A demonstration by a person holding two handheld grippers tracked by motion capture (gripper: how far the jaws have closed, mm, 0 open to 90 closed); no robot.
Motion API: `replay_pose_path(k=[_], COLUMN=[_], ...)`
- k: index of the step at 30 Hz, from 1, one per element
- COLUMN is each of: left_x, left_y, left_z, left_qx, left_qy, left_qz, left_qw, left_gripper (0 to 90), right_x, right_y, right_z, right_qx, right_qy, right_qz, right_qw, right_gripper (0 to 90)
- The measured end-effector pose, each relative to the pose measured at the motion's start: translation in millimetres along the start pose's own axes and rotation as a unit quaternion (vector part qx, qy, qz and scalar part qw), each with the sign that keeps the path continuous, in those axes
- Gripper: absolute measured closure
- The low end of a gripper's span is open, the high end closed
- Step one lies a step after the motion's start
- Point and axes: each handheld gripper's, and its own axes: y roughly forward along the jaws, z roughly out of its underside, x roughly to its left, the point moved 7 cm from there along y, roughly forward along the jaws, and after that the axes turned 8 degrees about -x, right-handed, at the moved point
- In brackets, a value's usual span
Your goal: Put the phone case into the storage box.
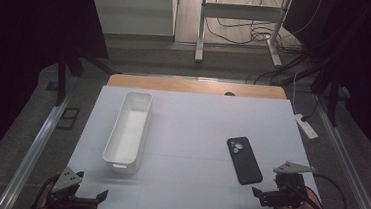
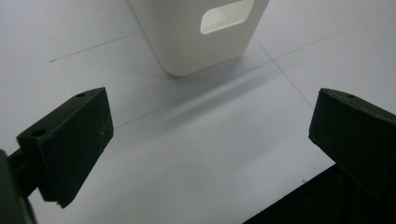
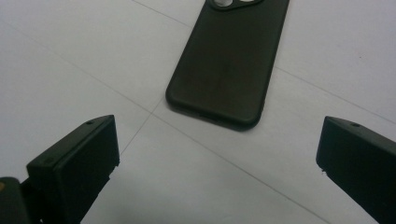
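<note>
Phone (image 1: 244,160) flat, bin (image 1: 128,130) apart, grippers wide.

Ahead of you on the white table, a long, narrow white plastic bin (image 1: 128,131) stands upright and empty on the left, a handle slot in its near end. Well apart to the right, a black phone in a matte case (image 1: 244,160) lies flat, camera side up.

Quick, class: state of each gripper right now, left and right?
Left gripper: open, empty, facing the white bin.
Right gripper: open, empty, facing the black phone.
</note>
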Motion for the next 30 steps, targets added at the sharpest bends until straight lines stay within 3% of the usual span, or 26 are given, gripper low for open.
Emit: replay_pose_path(k=[15,25,30], left_x=[0.6,1.0,1.2], left_y=[-0.1,0.1,0.1], left_z=[0.0,0.1,0.1], left_qx=[0.001,0.001,0.001], left_qy=[-0.001,-0.004,-0.006], left_qz=[0.003,0.003,0.004], left_qw=[1.0,1.0,1.0], left_gripper=[0.9,1.0,1.1], right_x=[-1.1,-1.6,-0.6], right_y=[8.7,16.7,21.8], right_z=[-12.3,-21.9,-29.1], right_qx=[-0.004,0.004,0.004], right_qy=[0.002,-0.016,-0.021], right_qz=[-0.003,-0.006,-0.019], right_qw=[1.0,0.9998,0.9996], right_gripper=[0.0,0.0,0.0])
